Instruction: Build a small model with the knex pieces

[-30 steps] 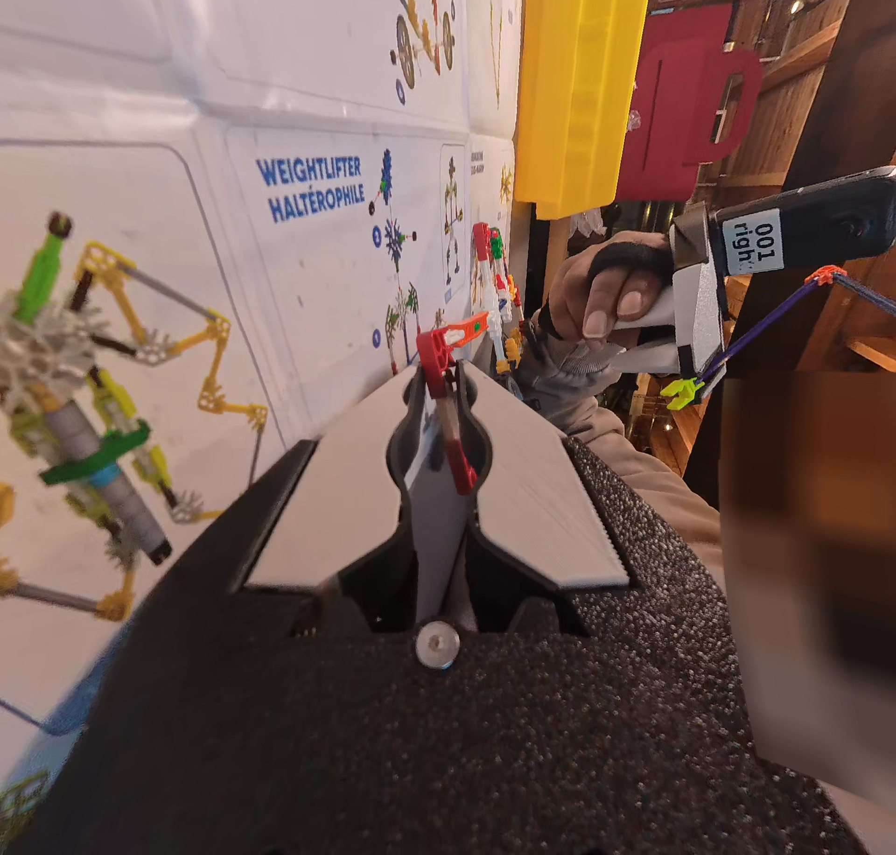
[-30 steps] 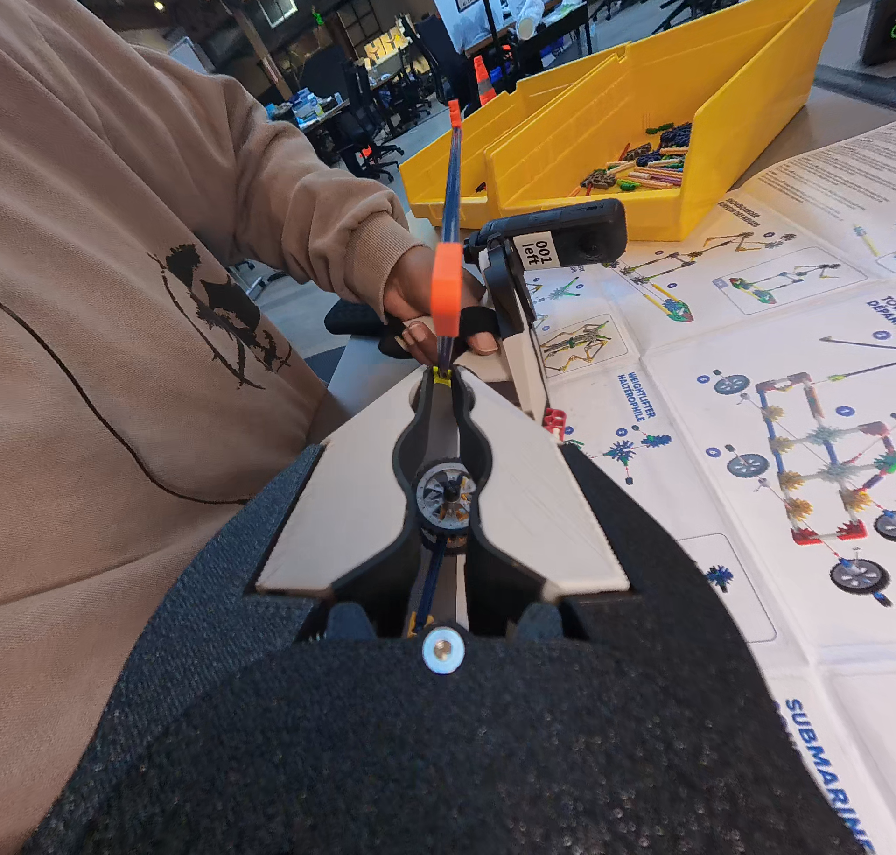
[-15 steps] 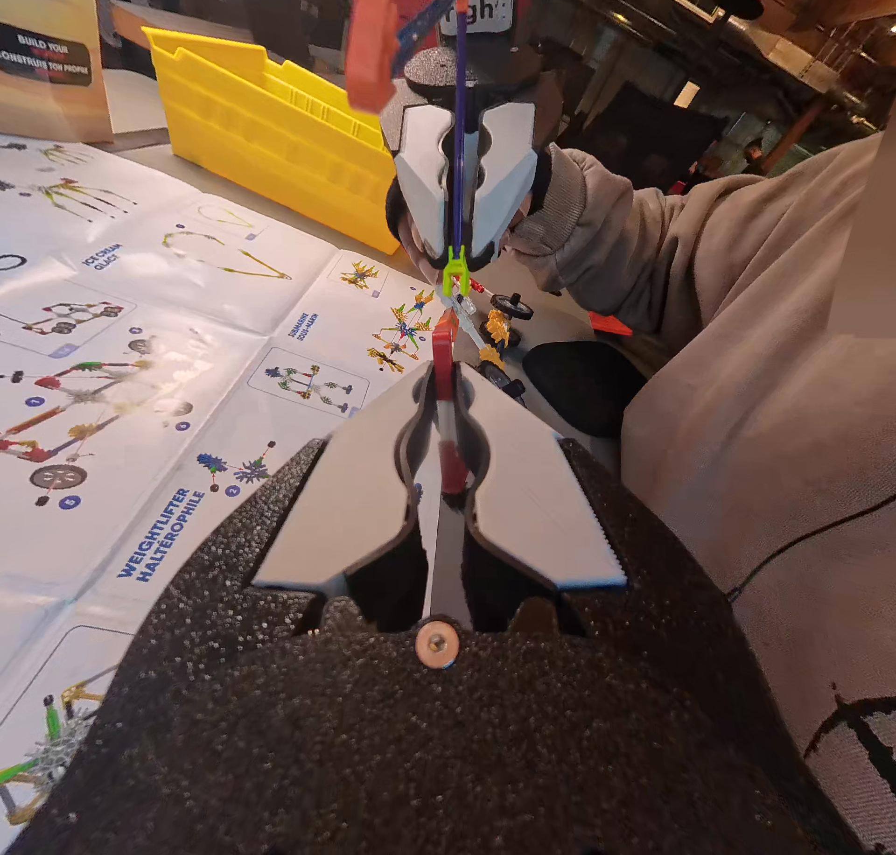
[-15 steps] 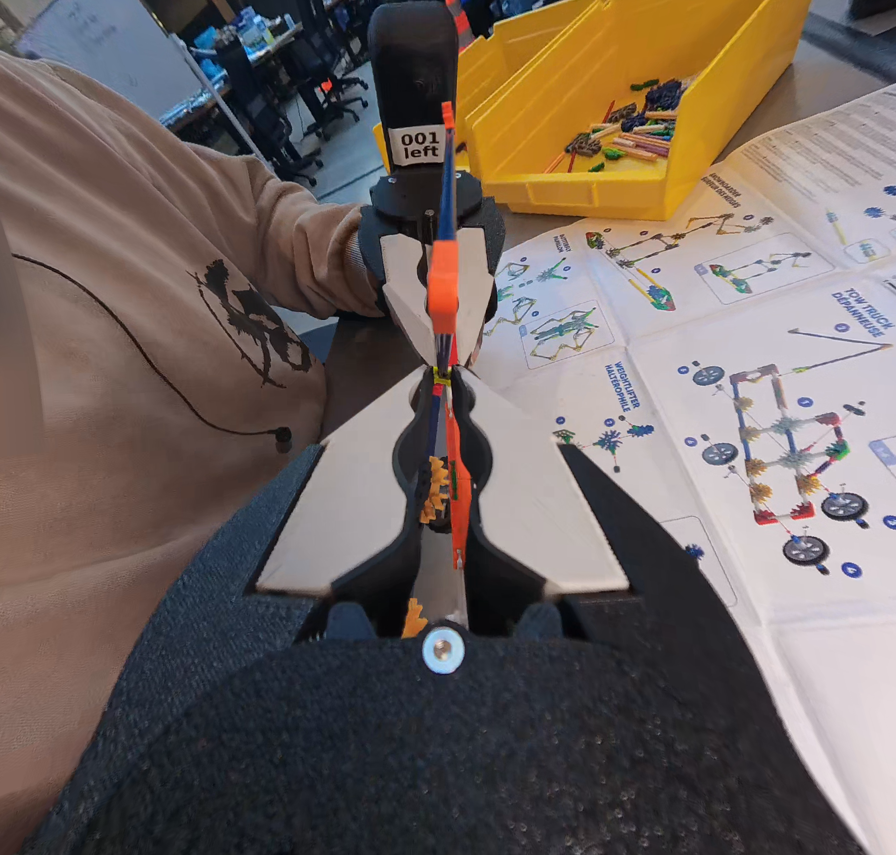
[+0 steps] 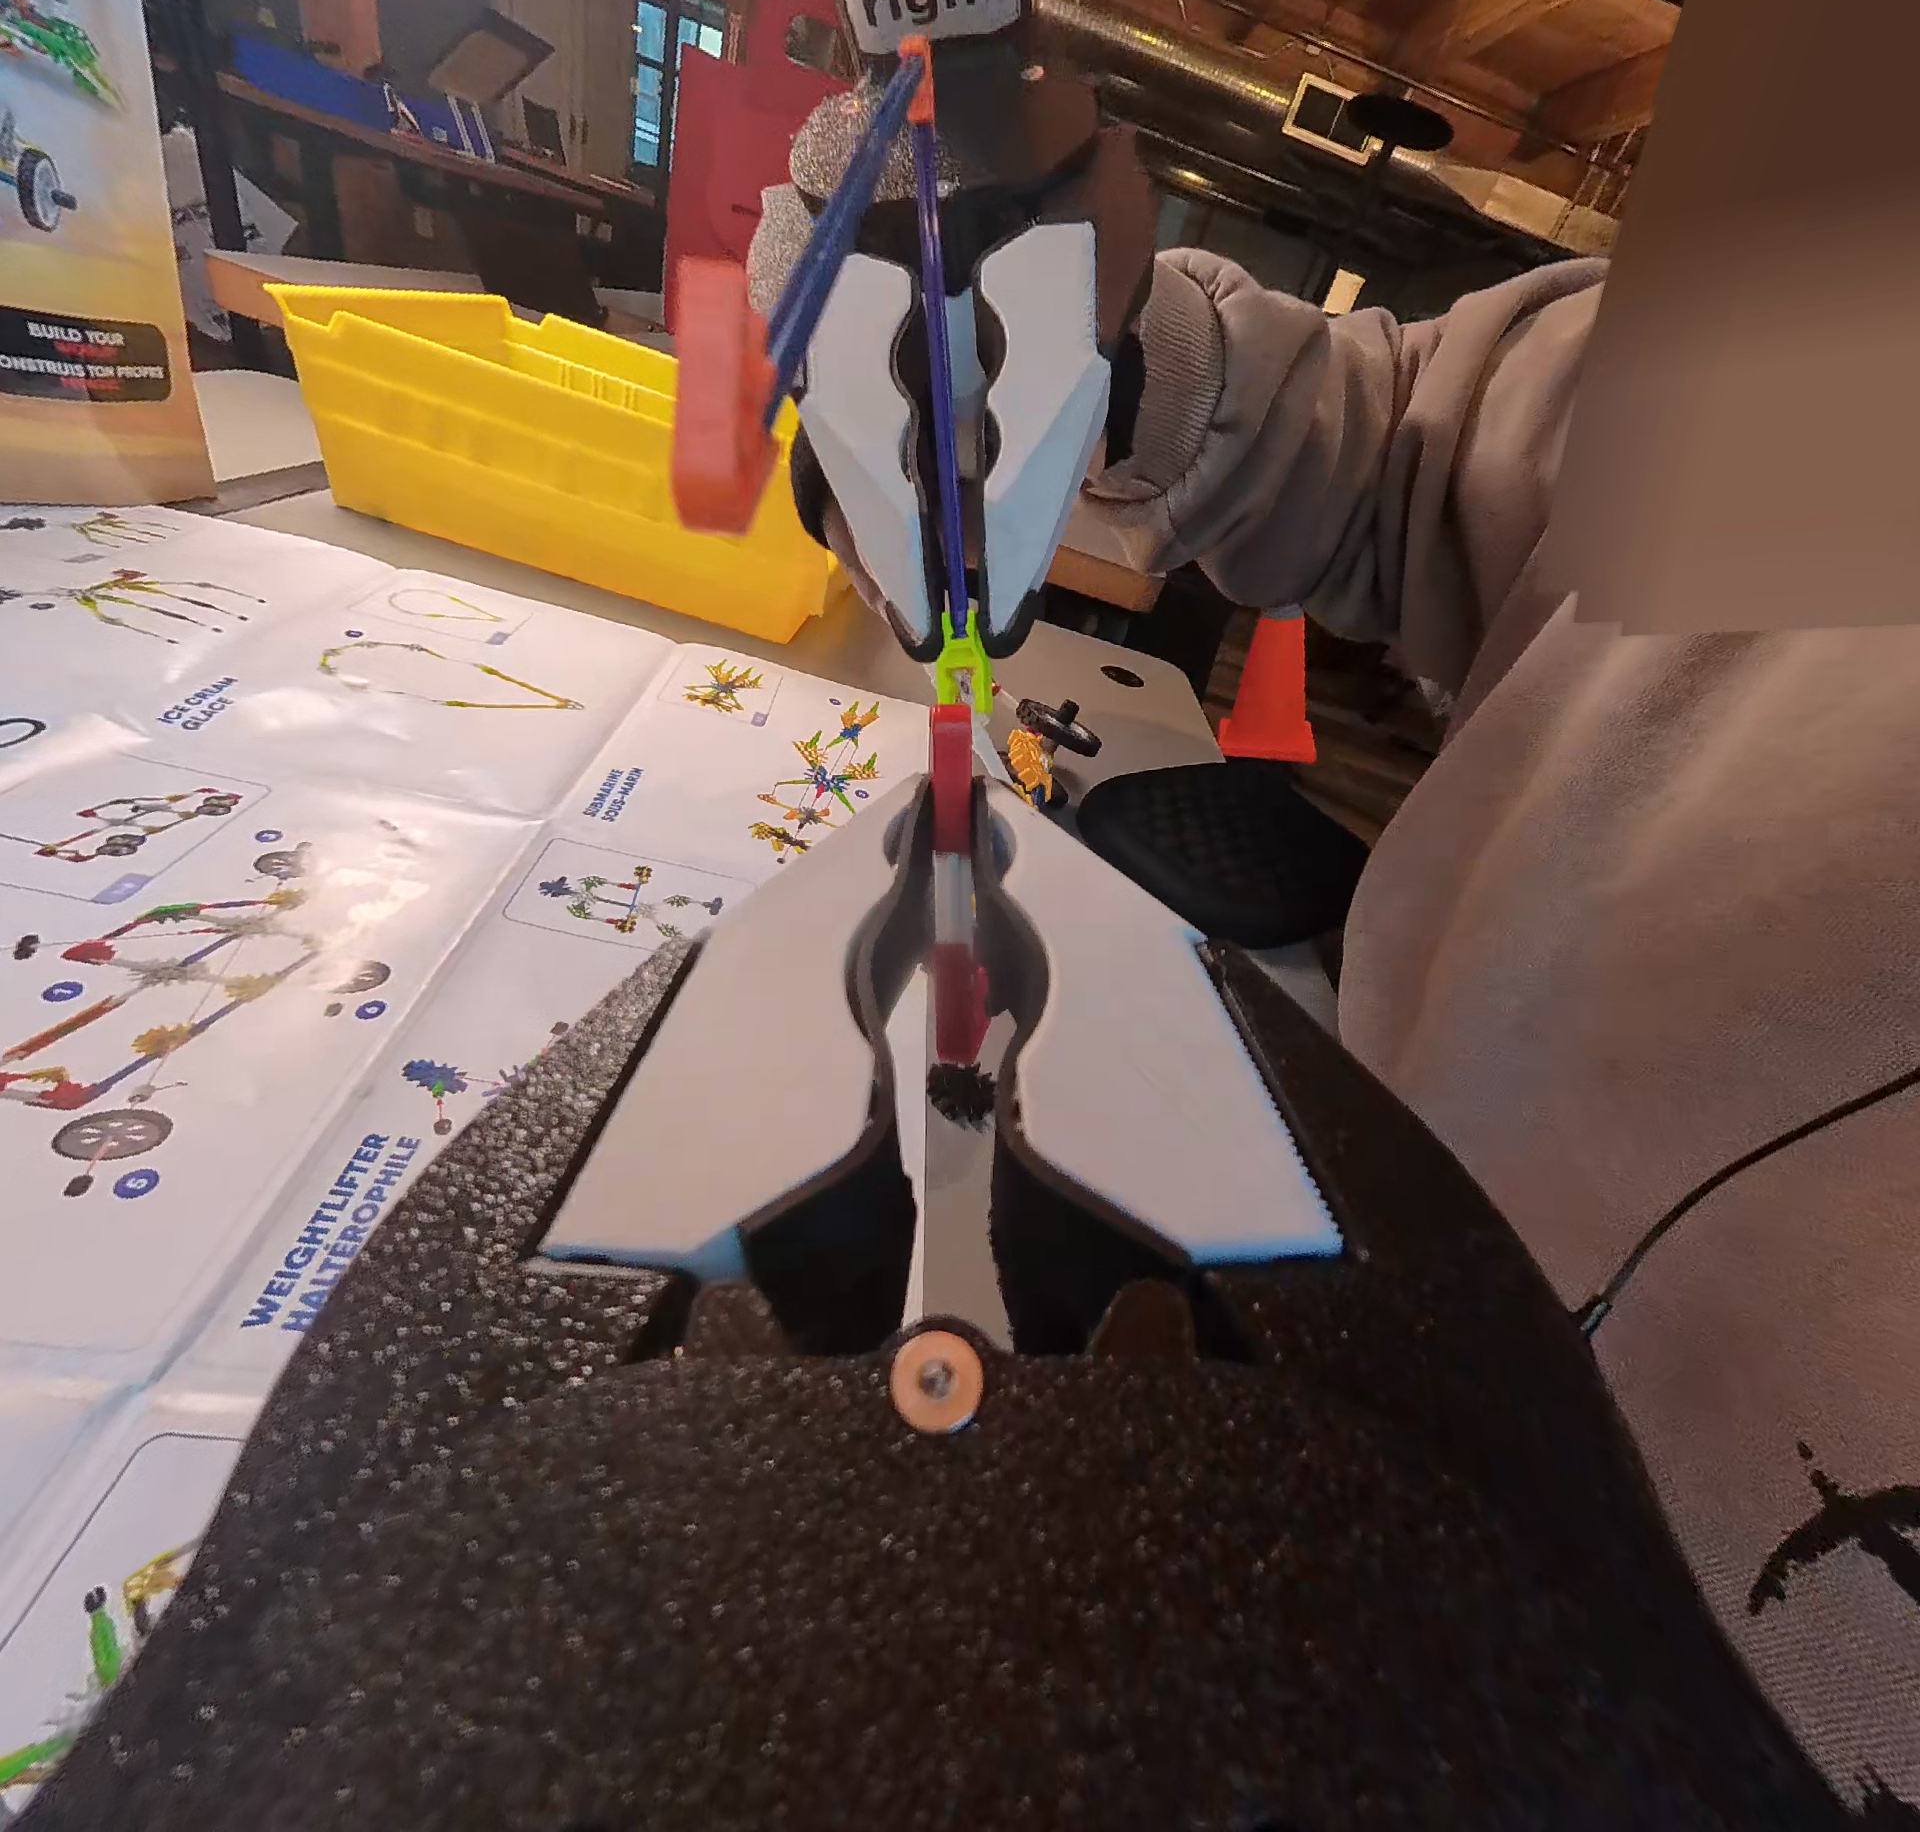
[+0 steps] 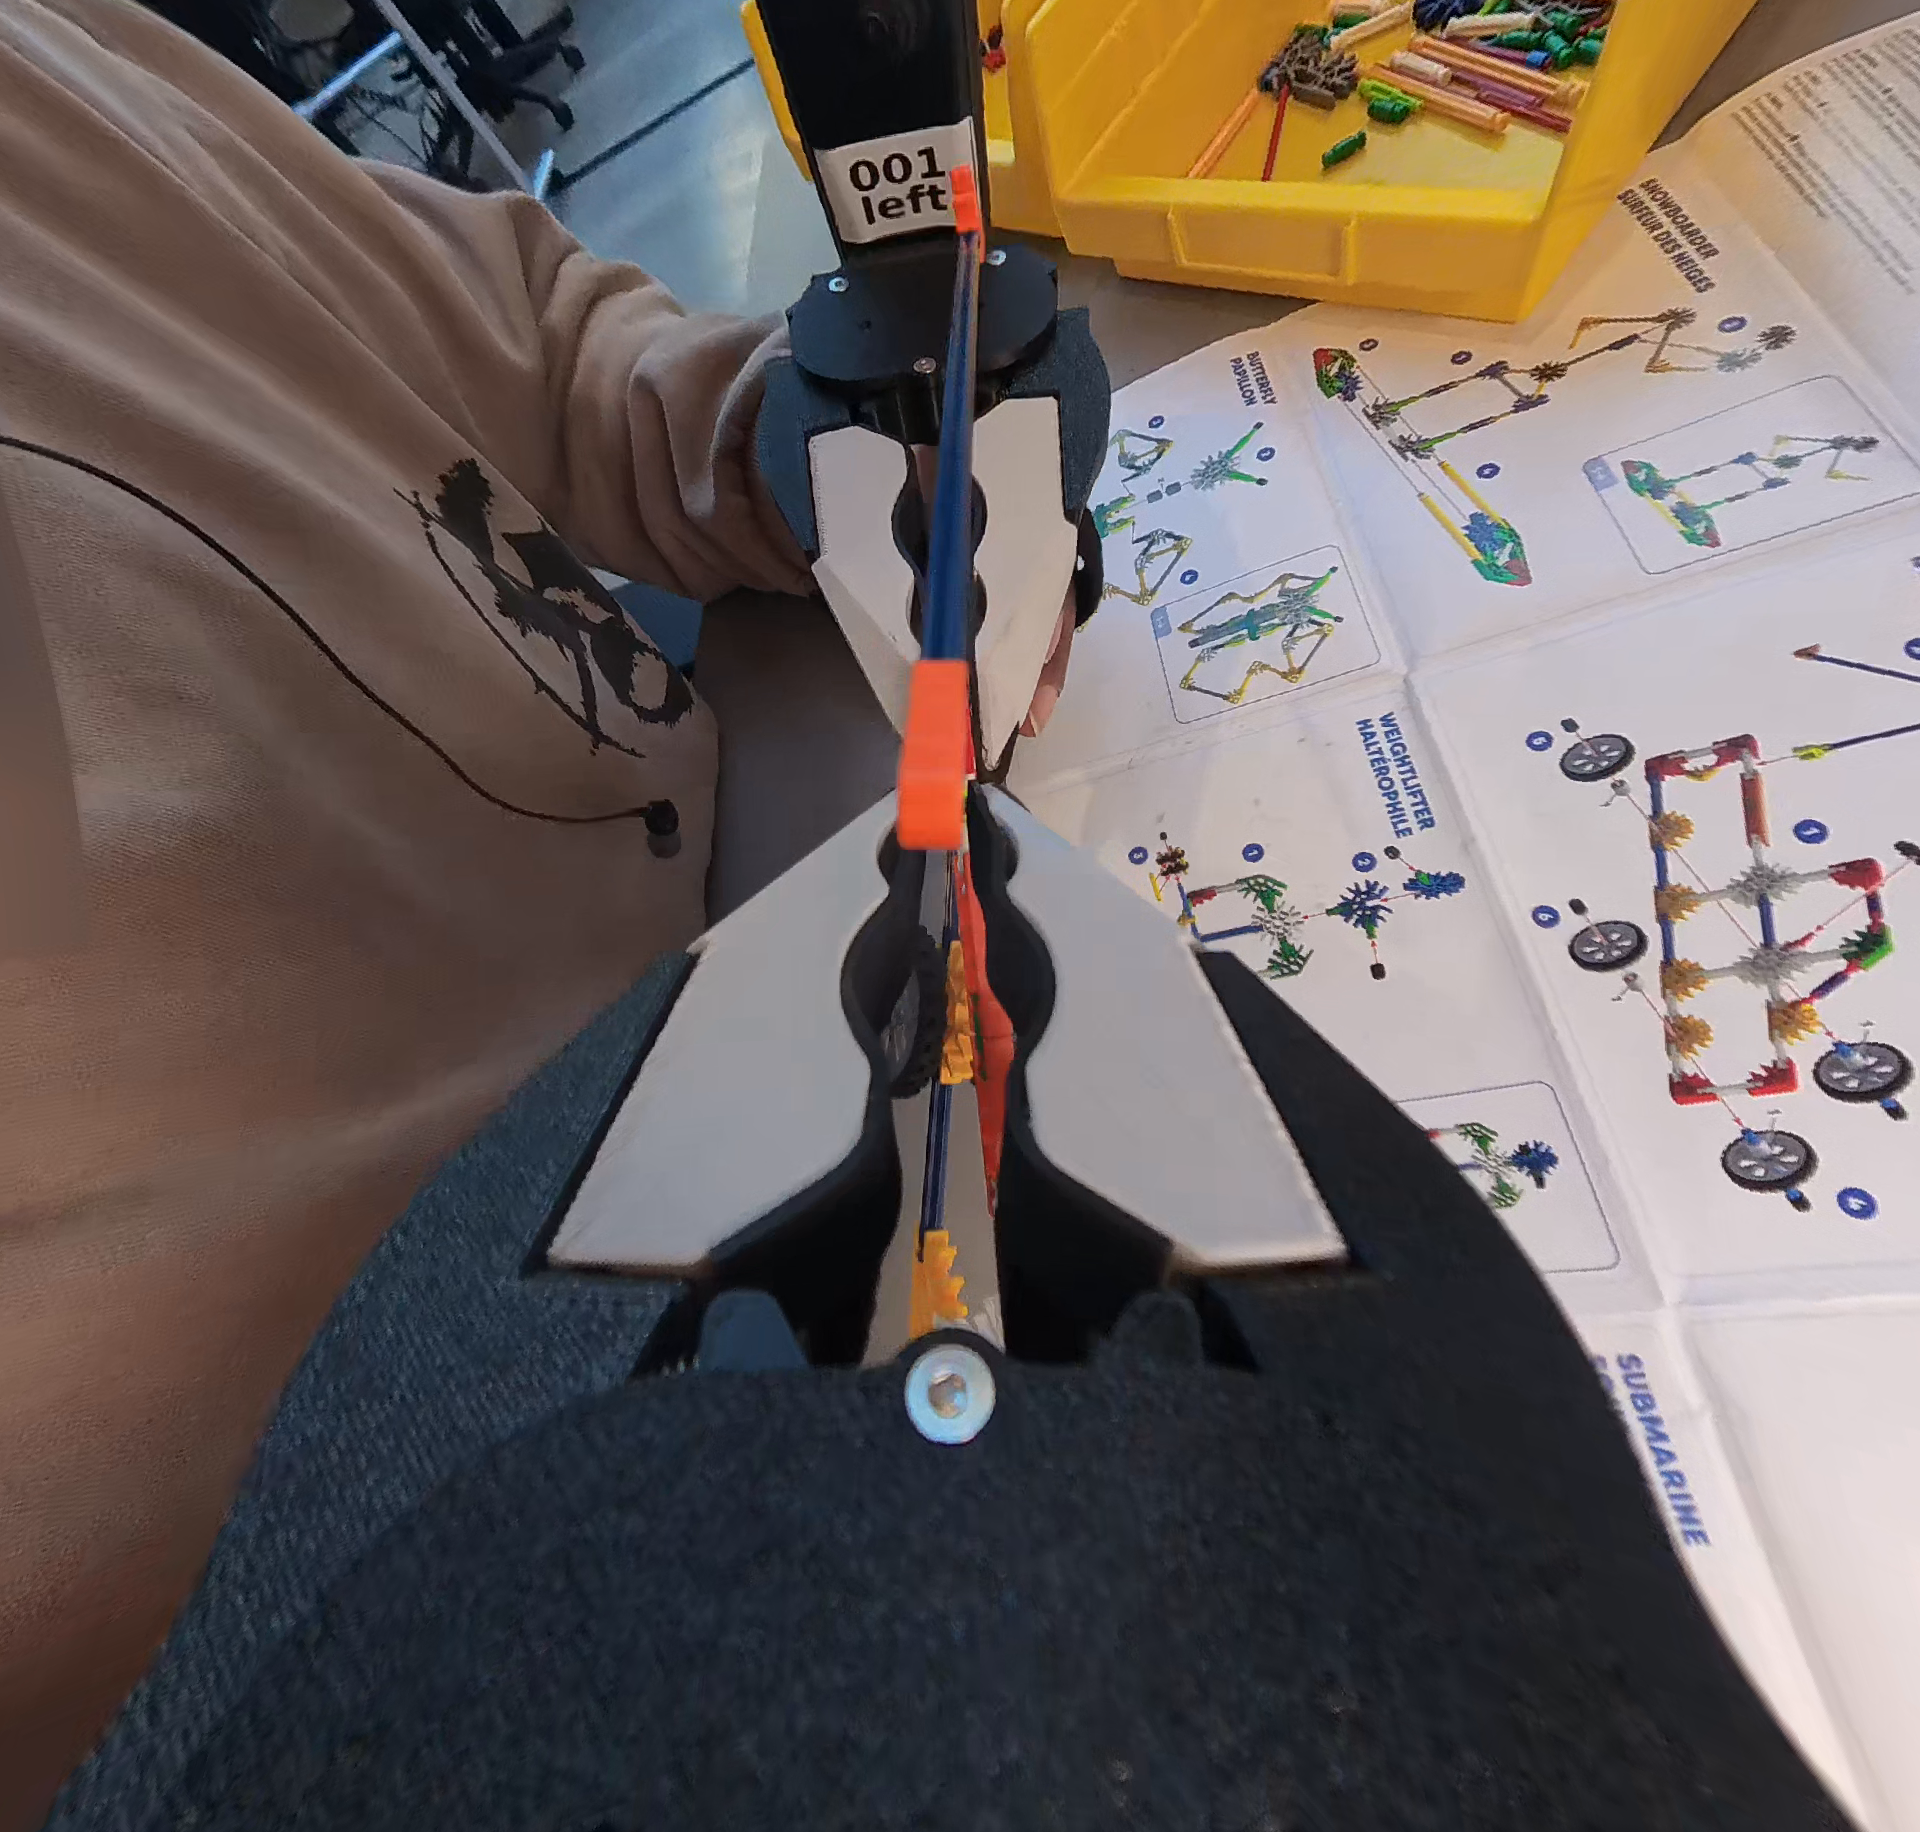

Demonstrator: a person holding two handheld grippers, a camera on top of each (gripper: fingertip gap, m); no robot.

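In the left wrist view my left gripper (image 5: 951, 795) is shut on a red connector (image 5: 948, 754) with a white rod behind it. My right gripper (image 5: 958, 639) faces it tip to tip from above, shut on a blue rod (image 5: 940, 380) that ends in a lime-green connector (image 5: 962, 665). The green connector touches the red one. A second blue rod carries an orange connector (image 5: 717, 411) out to the left. In the right wrist view my right gripper (image 6: 961, 811) holds the blue rod (image 6: 951, 494). The orange connector (image 6: 932, 754) hides the tips of both grippers.
An illustrated instruction sheet (image 5: 312, 743) covers the table and also shows in the right wrist view (image 6: 1558, 743). Yellow bins (image 6: 1299, 224) with loose rods and connectors stand at the back. A small wheel-and-gear piece (image 5: 1049, 743) lies at the table edge. An orange cone (image 5: 1270, 691) stands beyond. The person's beige sweatshirt is close by.
My left gripper swung round from a sideways tilt to face my right gripper. The two have closed in tip to tip, and the green connector has come up against the red one.
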